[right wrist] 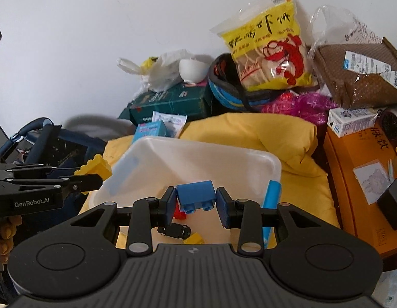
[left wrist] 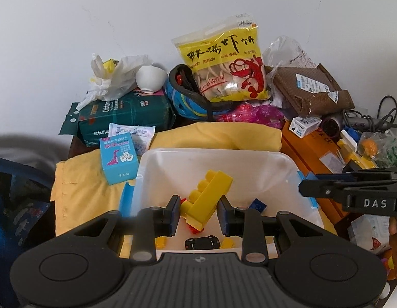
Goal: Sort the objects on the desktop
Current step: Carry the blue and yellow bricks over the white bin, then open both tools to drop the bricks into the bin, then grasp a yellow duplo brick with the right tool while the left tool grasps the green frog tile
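A cluttered desk against a white wall. The white bin [left wrist: 214, 159] is placed beneath both claws as collection point. The left gripper [left wrist: 198, 211] clasps a yellow block [left wrist: 206, 195]; the right gripper [right wrist: 196, 202] pinches a blue block [right wrist: 196, 195], each poised for release.

A hair dryer [left wrist: 333, 124] lies beside tangled grey cables [left wrist: 378, 118].

A red block [left wrist: 196, 227] hid under the big yellow block [left wrist: 206, 196], so only bits showed. The orange box [right wrist: 357, 179] was cut off by the picture's edge. The writing on the snack bag [left wrist: 224, 66] was too blurry to read.
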`<action>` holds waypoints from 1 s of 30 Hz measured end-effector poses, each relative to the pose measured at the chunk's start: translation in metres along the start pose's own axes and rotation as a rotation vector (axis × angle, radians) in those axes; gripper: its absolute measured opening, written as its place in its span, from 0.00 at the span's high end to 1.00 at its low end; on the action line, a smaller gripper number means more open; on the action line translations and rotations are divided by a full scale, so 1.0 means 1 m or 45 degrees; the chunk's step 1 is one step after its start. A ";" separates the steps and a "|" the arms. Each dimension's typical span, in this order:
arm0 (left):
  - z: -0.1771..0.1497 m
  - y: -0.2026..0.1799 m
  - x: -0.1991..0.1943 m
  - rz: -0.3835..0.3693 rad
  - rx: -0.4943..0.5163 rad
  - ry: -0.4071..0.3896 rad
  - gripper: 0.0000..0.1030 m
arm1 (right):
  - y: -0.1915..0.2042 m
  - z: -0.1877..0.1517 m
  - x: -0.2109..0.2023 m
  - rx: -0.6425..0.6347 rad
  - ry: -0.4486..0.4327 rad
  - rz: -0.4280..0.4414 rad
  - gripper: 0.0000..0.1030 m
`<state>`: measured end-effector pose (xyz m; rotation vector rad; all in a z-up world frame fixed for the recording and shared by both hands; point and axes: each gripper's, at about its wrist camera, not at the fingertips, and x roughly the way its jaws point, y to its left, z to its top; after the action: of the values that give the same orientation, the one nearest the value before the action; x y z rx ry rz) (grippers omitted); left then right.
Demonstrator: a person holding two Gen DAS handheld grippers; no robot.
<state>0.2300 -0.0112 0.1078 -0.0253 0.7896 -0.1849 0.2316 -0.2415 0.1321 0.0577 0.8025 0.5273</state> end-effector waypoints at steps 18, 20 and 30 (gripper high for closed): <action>-0.023 0.009 -0.006 0.033 -0.015 -0.037 0.47 | -0.001 -0.015 -0.002 0.025 0.000 0.028 0.46; -0.039 0.009 -0.016 0.029 0.013 -0.055 0.47 | 0.006 -0.027 -0.014 -0.010 -0.023 0.056 0.46; -0.185 -0.003 -0.048 -0.020 0.101 0.030 0.47 | 0.034 -0.167 -0.023 -0.211 0.088 0.031 0.48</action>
<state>0.0655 0.0027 0.0112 0.0458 0.8051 -0.2318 0.0872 -0.2474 0.0389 -0.1038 0.8235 0.6195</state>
